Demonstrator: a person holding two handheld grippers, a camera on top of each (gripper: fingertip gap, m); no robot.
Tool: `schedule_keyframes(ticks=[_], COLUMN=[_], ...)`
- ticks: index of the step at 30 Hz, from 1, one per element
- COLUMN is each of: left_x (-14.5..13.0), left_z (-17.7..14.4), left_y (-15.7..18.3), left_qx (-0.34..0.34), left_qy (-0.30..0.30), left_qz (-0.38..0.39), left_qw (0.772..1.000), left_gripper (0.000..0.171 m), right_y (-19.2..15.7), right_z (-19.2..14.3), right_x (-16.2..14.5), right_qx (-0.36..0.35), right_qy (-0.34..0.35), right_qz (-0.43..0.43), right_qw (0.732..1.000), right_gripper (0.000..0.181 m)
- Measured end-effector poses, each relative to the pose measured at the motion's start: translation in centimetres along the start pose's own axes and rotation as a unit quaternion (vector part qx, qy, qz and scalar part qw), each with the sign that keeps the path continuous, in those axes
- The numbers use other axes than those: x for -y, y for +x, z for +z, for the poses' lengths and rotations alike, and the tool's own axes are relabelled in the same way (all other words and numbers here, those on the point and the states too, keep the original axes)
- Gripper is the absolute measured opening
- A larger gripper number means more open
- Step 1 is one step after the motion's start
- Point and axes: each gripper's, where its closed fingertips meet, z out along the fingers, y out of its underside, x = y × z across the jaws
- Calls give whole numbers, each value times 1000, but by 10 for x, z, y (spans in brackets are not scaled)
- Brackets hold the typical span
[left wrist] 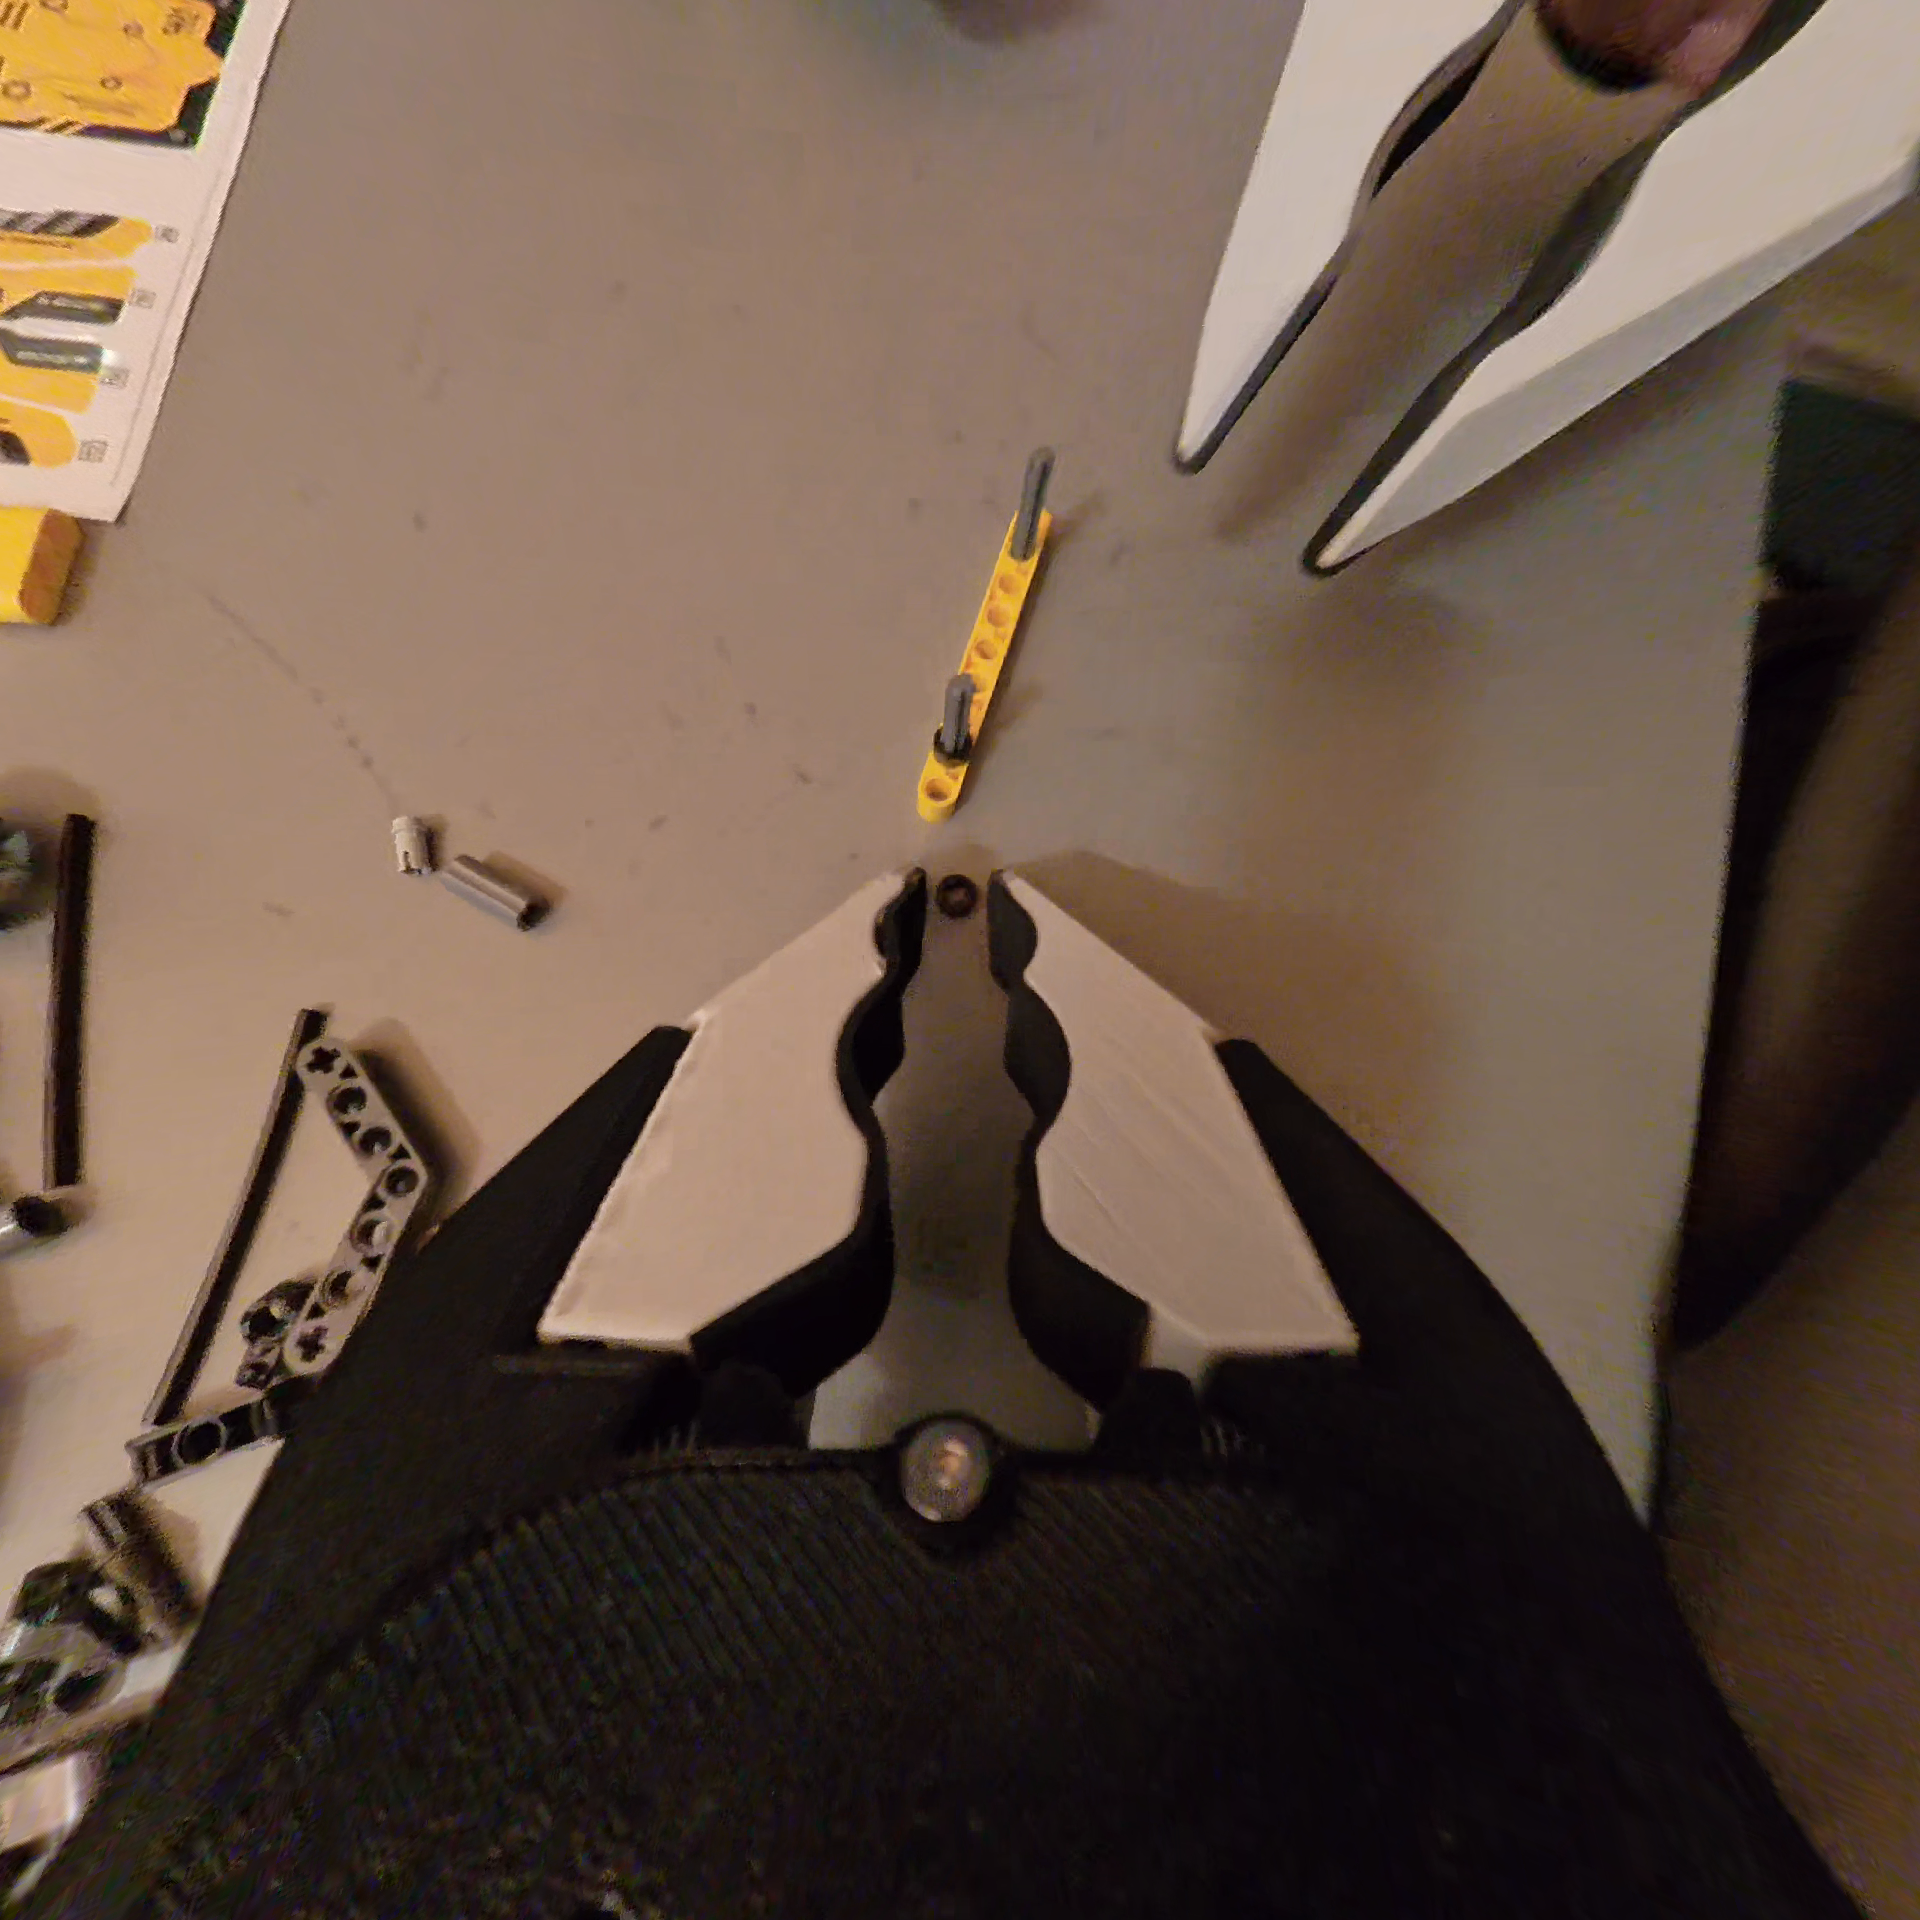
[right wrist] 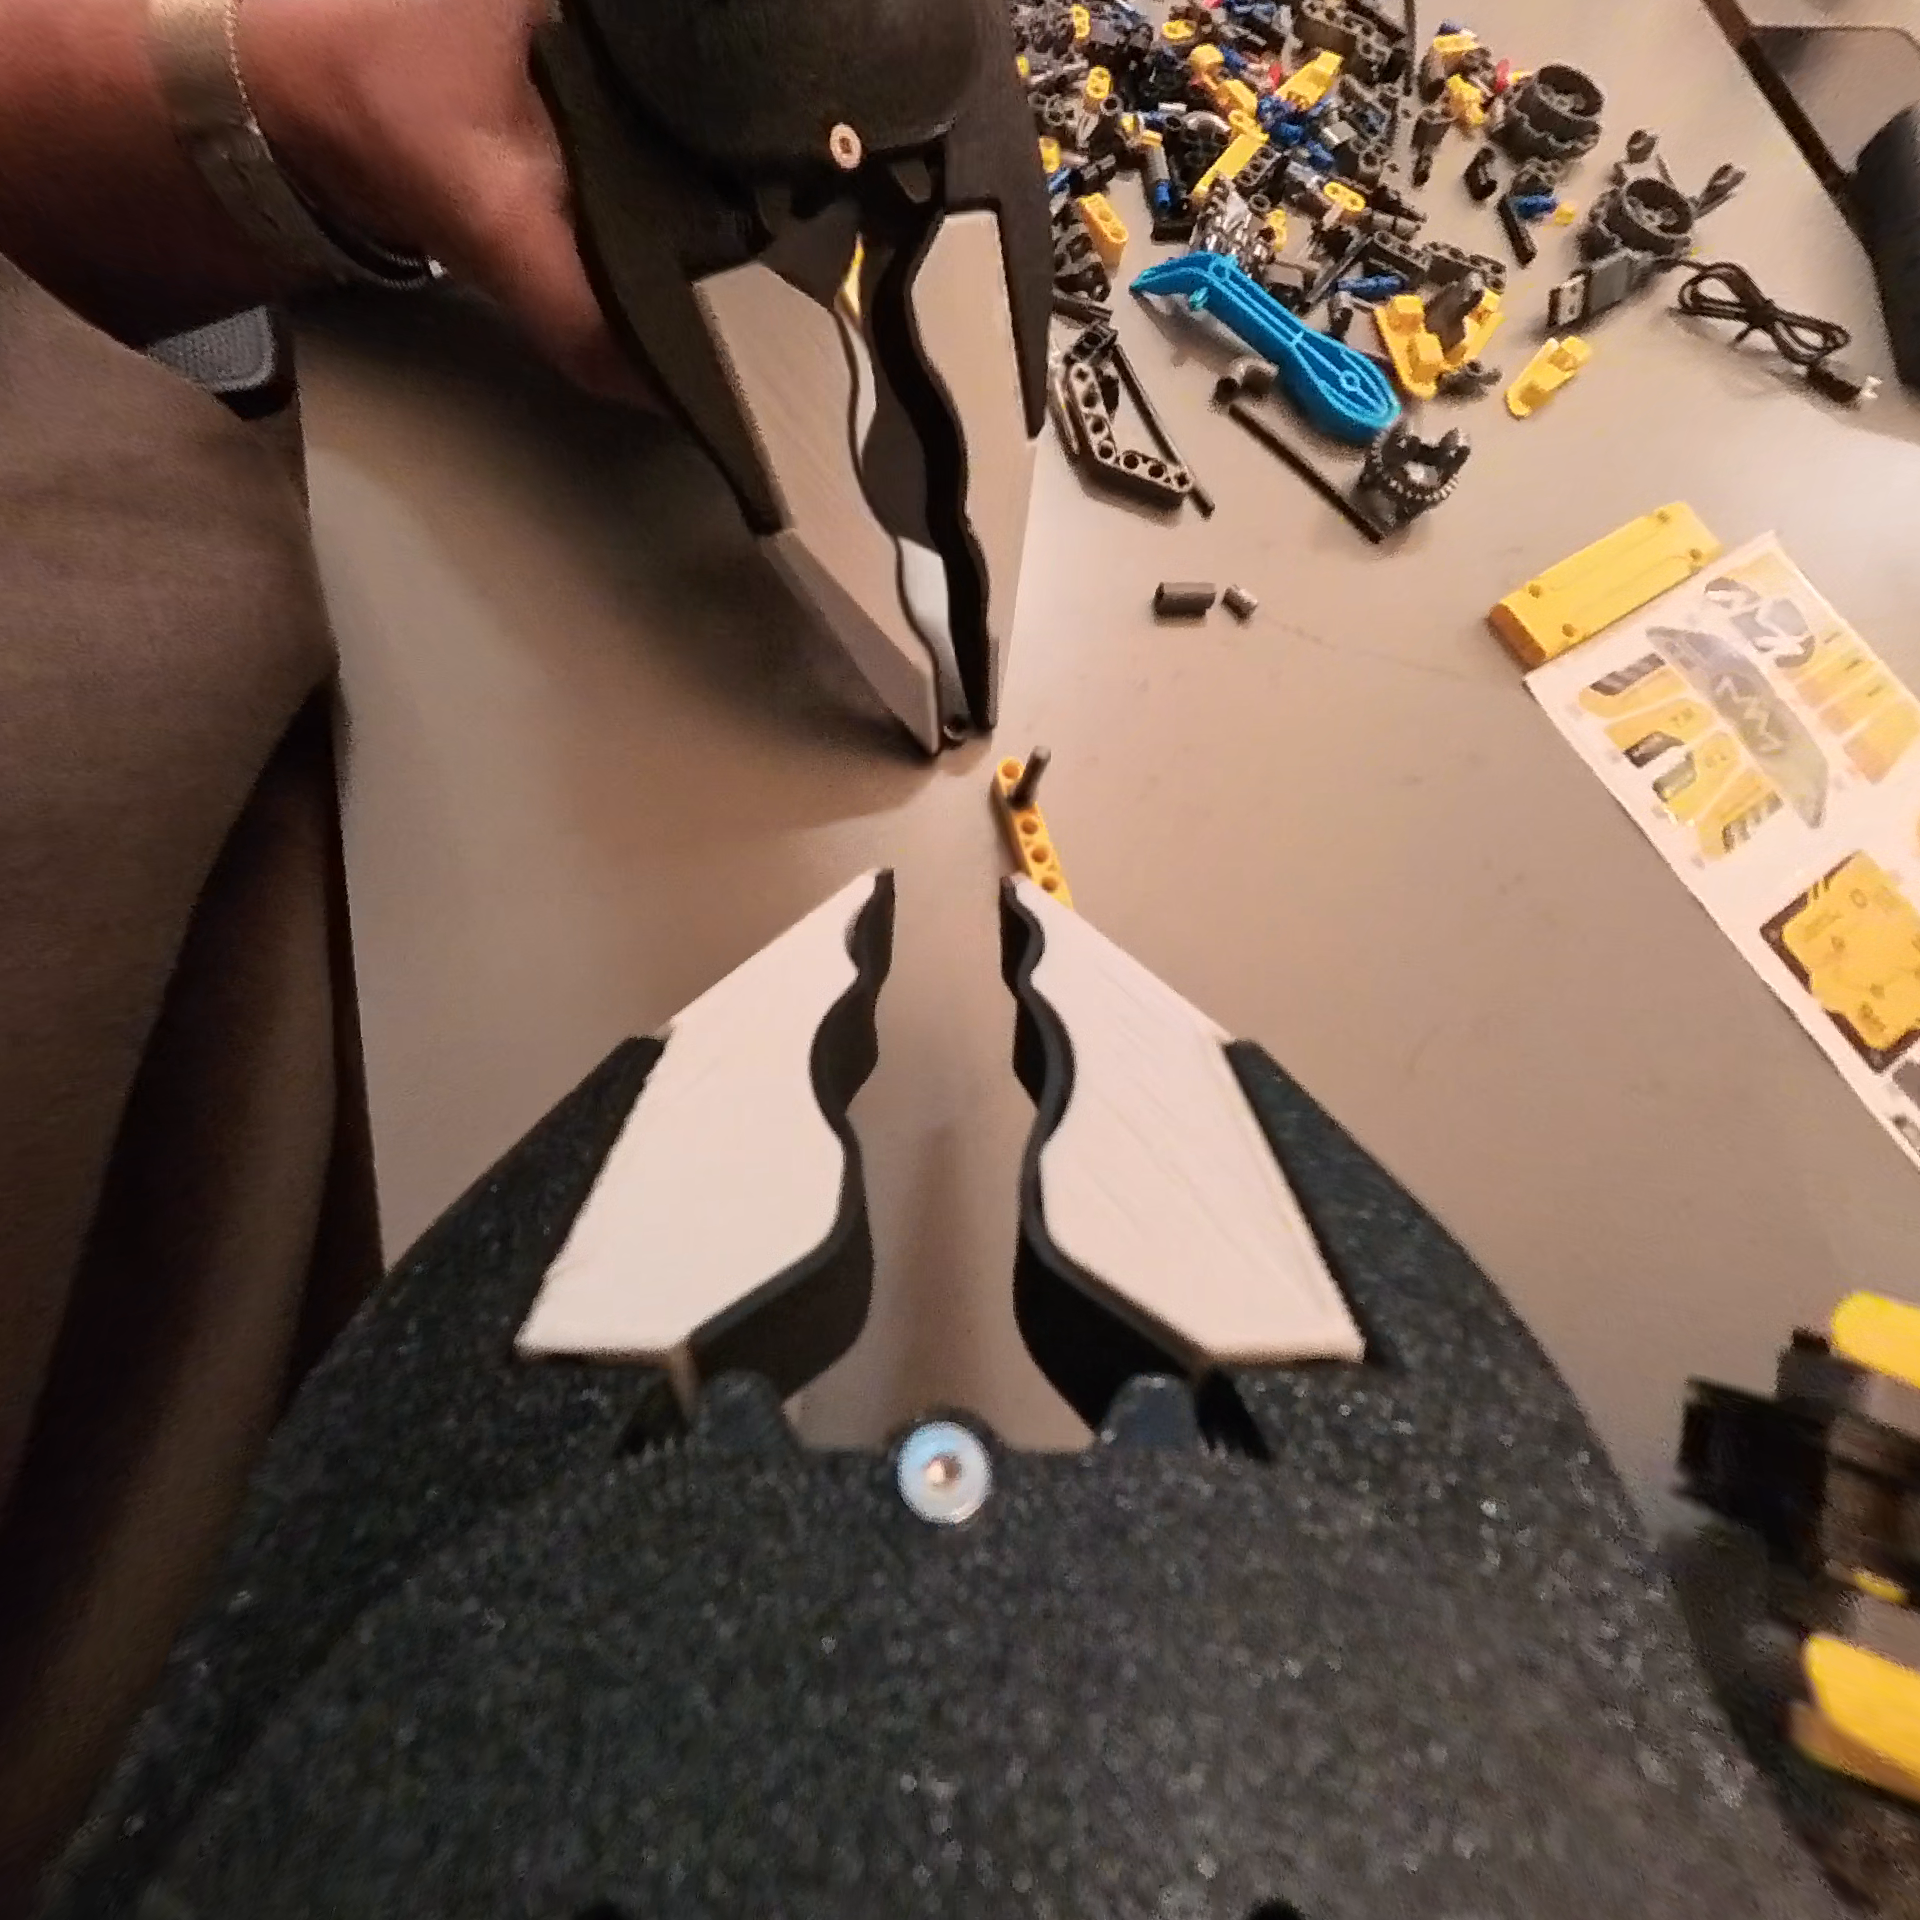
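Observation:
A thin yellow beam with holes point(left wrist: 987, 644) lies on the grey table point(left wrist: 623, 520), with two grey pegs standing in it. My left gripper point(left wrist: 954, 883) points down at the table just short of the beam's near end. Its jaws are nearly closed, pinching a small black ring point(left wrist: 954, 896) at the tips. It also shows in the right wrist view point(right wrist: 951, 727), held by a hand. My right gripper point(right wrist: 945, 894) is open and empty, its right finger point(right wrist: 1122, 1091) over the far end of the beam point(right wrist: 1029, 831). It also shows in the left wrist view point(left wrist: 1257, 509).
Two small grey connectors point(left wrist: 488, 888) lie left of the beam. A dark grey angled beam point(left wrist: 364, 1164) and black axles point(left wrist: 68, 997) lie at the left. A sticker sheet point(right wrist: 1766, 790), a yellow panel point(right wrist: 1600, 582), a blue tool point(right wrist: 1278, 343) and a big heap of parts point(right wrist: 1299, 135) lie beyond. The table edge point(left wrist: 1725, 831) runs down the right. The left gripper's tips are roughly 8 cm from the right gripper's. The yellow panel point(right wrist: 1600, 582) is about 20 cm from my left fingertips.

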Motion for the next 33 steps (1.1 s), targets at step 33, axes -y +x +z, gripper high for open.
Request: schedule_keyframes(ticks=[33], left_x=[72], left_z=[28], left_y=[13], left_qx=[75], left_qy=[46], left_qz=[13], left_qw=[996], left_gripper=[6], right_y=[24], right_z=[-6], right_x=[-48], right_qx=[-26], right_qy=[34], right_qz=[87], right_qw=[995], right_gripper=[23])
